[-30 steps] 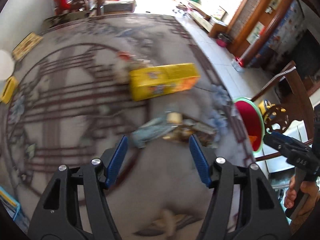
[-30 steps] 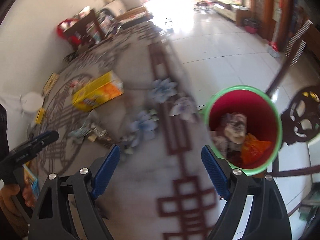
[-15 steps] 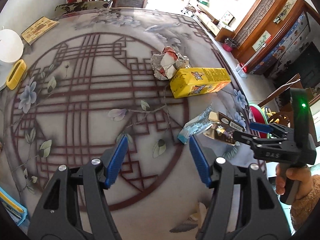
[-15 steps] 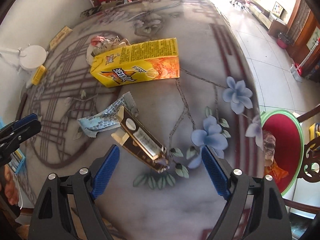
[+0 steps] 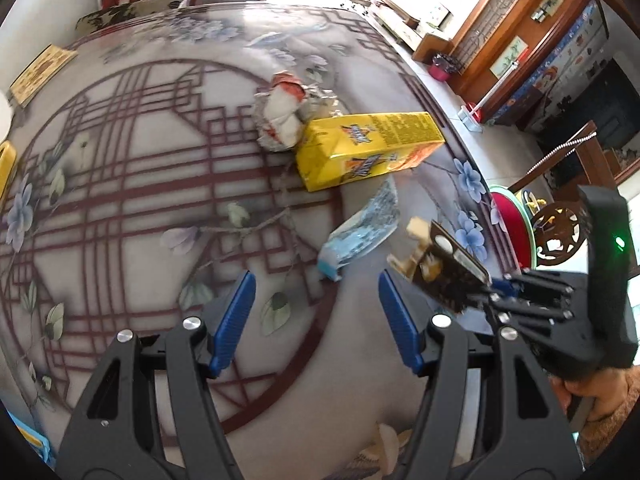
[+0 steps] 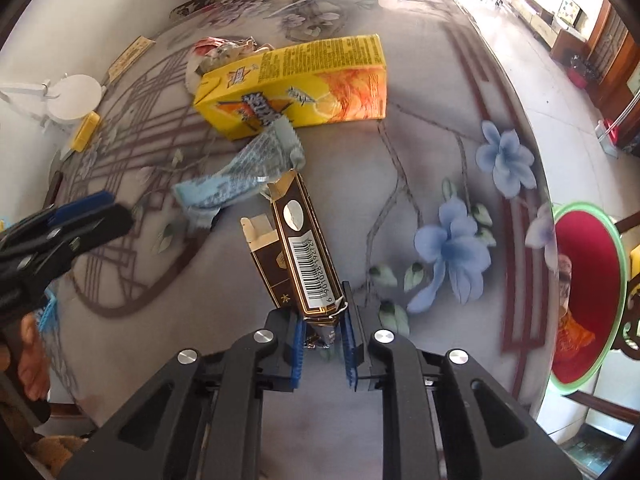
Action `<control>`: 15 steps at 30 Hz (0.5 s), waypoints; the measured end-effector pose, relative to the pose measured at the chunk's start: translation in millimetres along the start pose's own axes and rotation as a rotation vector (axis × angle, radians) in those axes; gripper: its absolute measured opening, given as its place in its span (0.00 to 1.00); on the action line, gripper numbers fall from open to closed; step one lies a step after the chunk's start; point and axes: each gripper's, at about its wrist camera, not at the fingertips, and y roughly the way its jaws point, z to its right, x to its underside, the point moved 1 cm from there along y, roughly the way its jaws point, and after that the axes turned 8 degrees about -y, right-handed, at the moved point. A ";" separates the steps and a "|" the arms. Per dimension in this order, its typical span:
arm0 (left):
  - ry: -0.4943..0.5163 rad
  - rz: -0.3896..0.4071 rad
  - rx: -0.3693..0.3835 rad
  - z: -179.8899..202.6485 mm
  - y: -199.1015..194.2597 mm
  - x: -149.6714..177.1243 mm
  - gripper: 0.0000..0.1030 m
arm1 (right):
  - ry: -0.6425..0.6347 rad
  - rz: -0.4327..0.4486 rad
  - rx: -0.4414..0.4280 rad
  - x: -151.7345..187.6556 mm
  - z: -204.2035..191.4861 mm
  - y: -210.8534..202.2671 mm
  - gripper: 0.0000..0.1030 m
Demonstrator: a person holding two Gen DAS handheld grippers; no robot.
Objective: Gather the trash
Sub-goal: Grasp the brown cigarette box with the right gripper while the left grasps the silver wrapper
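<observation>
You are gripping the brown box (image 6: 298, 256) by its near end in the right tongs (image 6: 323, 338); it is looking light, crushable. The left tongs (image 5: 316, 320) are hanging open, empty.

On the table (image 6: 420, 152) lie four pieces of trash: one yellow drink carton (image 6: 296, 84), one crumpled paper wrapper (image 5: 282, 114), one pale blue plastic wrapper (image 6: 240, 172) and one brown cigarette box (image 6: 298, 256). One red bin (image 6: 588, 304) with a green rim stands beside the table. Two grippers are in view.
</observation>
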 end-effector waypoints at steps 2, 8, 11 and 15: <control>0.009 -0.006 0.000 4.1 5.9 -2.4 0.59 | 0.021 0.004 -0.012 5.5 3.7 -5.7 0.15; 0.037 -0.029 -0.008 13.2 23.8 -6.1 0.59 | 0.079 -0.009 -0.021 21.5 14.7 -12.8 0.42; 0.053 -0.037 -0.010 17.6 30.3 -7.2 0.59 | 0.133 0.011 -0.024 27.2 22.5 -17.8 0.61; 0.062 -0.044 -0.010 22.6 39.1 -10.4 0.59 | 0.173 0.038 -0.018 27.6 29.5 -24.7 0.62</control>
